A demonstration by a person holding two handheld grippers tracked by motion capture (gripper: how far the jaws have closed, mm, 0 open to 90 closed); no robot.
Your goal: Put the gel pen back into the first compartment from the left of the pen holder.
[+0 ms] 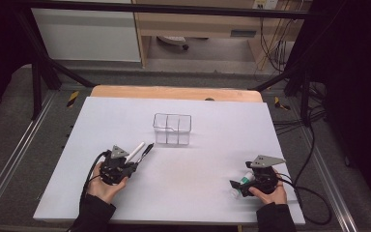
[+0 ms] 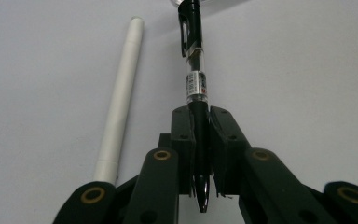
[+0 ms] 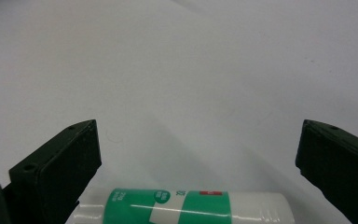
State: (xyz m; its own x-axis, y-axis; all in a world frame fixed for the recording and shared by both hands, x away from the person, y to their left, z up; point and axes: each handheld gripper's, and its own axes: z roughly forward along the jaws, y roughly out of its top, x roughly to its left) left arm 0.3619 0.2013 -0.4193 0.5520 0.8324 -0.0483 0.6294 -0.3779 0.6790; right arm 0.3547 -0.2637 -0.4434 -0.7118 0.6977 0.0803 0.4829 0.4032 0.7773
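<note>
My left gripper (image 2: 201, 122) is shut on a black pen (image 2: 196, 70), whose capped end points away along the white table top. A white pen (image 2: 120, 95) lies flat just left of it, untouched. From above, the left gripper (image 1: 135, 162) sits at the near left with the black pen (image 1: 148, 149) and white pen (image 1: 136, 152) sticking out toward a clear divided box (image 1: 172, 129). My right gripper (image 3: 198, 154) stands open, jaws wide apart, over a green-and-white tube (image 3: 182, 209) lying crosswise between them. The right gripper (image 1: 236, 186) is at the near right.
The white table top (image 1: 212, 145) stretches between the two hands. The clear box stands mid-table, behind the left gripper. A wooden edge (image 1: 174, 92) runs along the far side, and cables (image 1: 314, 193) trail off the right edge.
</note>
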